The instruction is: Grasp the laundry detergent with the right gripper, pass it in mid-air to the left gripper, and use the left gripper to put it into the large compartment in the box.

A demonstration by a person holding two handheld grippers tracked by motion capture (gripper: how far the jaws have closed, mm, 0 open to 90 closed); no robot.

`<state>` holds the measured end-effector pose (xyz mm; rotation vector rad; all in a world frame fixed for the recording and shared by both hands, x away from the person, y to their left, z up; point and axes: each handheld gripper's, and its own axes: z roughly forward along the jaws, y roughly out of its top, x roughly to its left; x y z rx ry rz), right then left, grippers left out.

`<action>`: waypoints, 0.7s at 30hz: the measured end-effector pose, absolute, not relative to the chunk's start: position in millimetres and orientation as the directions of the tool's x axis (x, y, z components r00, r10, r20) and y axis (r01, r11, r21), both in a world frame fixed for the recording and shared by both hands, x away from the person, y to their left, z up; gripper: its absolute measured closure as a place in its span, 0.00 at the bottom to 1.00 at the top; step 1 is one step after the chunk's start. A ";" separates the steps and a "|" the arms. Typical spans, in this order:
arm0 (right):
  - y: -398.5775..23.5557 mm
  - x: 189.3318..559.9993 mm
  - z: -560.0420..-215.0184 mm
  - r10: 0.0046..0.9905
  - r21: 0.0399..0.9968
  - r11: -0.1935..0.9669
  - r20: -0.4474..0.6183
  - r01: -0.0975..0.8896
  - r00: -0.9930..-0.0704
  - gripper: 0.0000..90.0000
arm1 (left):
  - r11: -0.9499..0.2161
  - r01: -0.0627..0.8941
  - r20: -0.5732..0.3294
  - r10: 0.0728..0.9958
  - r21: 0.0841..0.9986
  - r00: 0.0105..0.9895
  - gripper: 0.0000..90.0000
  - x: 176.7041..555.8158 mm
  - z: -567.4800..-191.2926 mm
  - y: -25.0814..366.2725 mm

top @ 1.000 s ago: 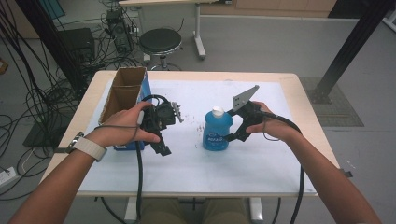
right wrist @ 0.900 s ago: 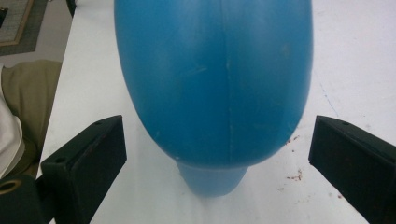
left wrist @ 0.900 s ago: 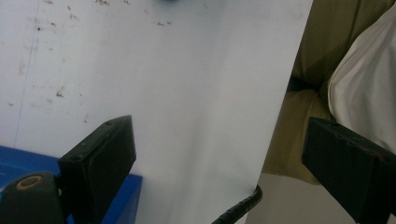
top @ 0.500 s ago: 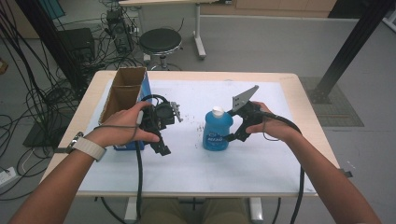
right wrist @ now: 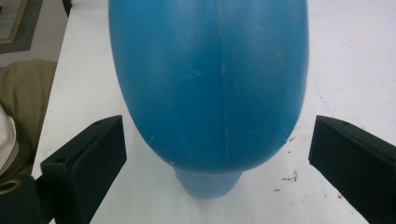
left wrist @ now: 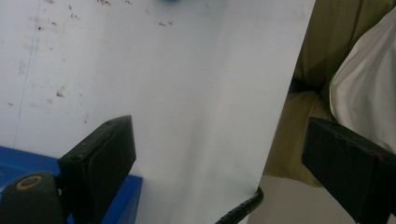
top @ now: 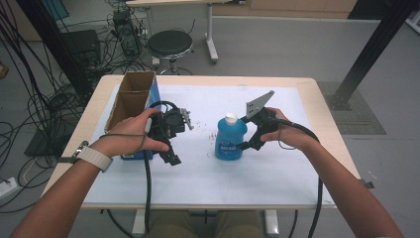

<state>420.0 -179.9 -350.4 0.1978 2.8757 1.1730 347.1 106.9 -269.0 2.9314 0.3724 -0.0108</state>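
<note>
High view, near edge: two forearms enter from the bottom, a pale watch strap on the left wrist. A black cable hangs from each gripper over the front edge of the table, which has a white top with a light wood border.

Left gripper: held in the left hand, just beside a blue box with an open cardboard top. In the left gripper view its jaws stand wide apart with nothing between them; they look across bare white tabletop toward the person's lap, with a blue corner of the box at the lower left. Small dark specks dot the surface.

Right gripper: held in the right hand, grey three-cornered plate tilted up on top. It sits just beside a blue bottle with a white cap, standing upright near the table's centre. In the right gripper view the jaws are apart, one on each side of the bottle, not touching it; the bottle lies between them, cap end nearest the camera.

Specks lie on the white top between box and bottle.

Beyond the far edge: a round black stool, tangled cables on the grey floor at the left, a black post at the right
</note>
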 end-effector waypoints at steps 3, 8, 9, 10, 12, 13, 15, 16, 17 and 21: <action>-179.7 419.9 -350.5 0.126 0.696 0.710 0.021 0.105 -0.992 0.04 | -0.951 0.248 -0.031 0.247 0.184 0.969 0.12 347.1 -268.9 107.0; -179.2 419.7 -350.6 0.125 0.696 0.711 0.019 0.103 -0.992 0.04 | -0.951 0.248 -0.031 0.247 0.185 0.969 0.12 347.3 -269.4 107.2; -179.2 419.7 -350.6 0.125 0.696 0.711 0.019 0.103 -0.992 0.04 | -0.951 0.248 -0.031 0.247 0.186 0.968 0.12 347.3 -269.6 107.2; -178.9 419.5 -350.6 0.125 0.697 0.710 0.018 0.102 -0.992 0.04 | -0.951 0.248 -0.031 0.247 0.186 0.969 0.12 347.3 -269.7 107.2; -178.5 419.3 -350.8 0.124 0.698 0.709 0.017 0.101 -0.992 0.04 | -0.950 0.248 -0.031 0.247 0.187 0.969 0.12 347.3 -270.0 107.3; -178.3 419.3 -350.8 0.125 0.698 0.709 0.017 0.101 -0.992 0.04 | -0.950 0.248 -0.031 0.247 0.187 0.969 0.12 347.3 -270.0 107.3; -178.3 419.2 -350.8 0.125 0.698 0.709 0.017 0.101 -0.992 0.04 | -0.950 0.250 -0.031 0.248 0.187 0.968 0.12 347.1 -270.2 107.4; -178.3 419.2 -350.9 0.125 0.699 0.708 0.016 0.101 -0.992 0.04 | -0.949 0.252 -0.032 0.250 0.189 0.968 0.12 346.9 -270.5 107.5; -178.3 419.2 -351.1 0.126 0.700 0.707 0.016 0.101 -0.992 0.04 | -0.949 0.252 -0.032 0.250 0.189 0.968 0.12 347.0 -270.7 107.7; -178.0 419.0 -352.4 0.127 0.702 0.705 0.018 0.103 -0.992 0.04 | -0.949 0.252 -0.032 0.251 0.190 0.967 0.12 347.1 -271.2 108.1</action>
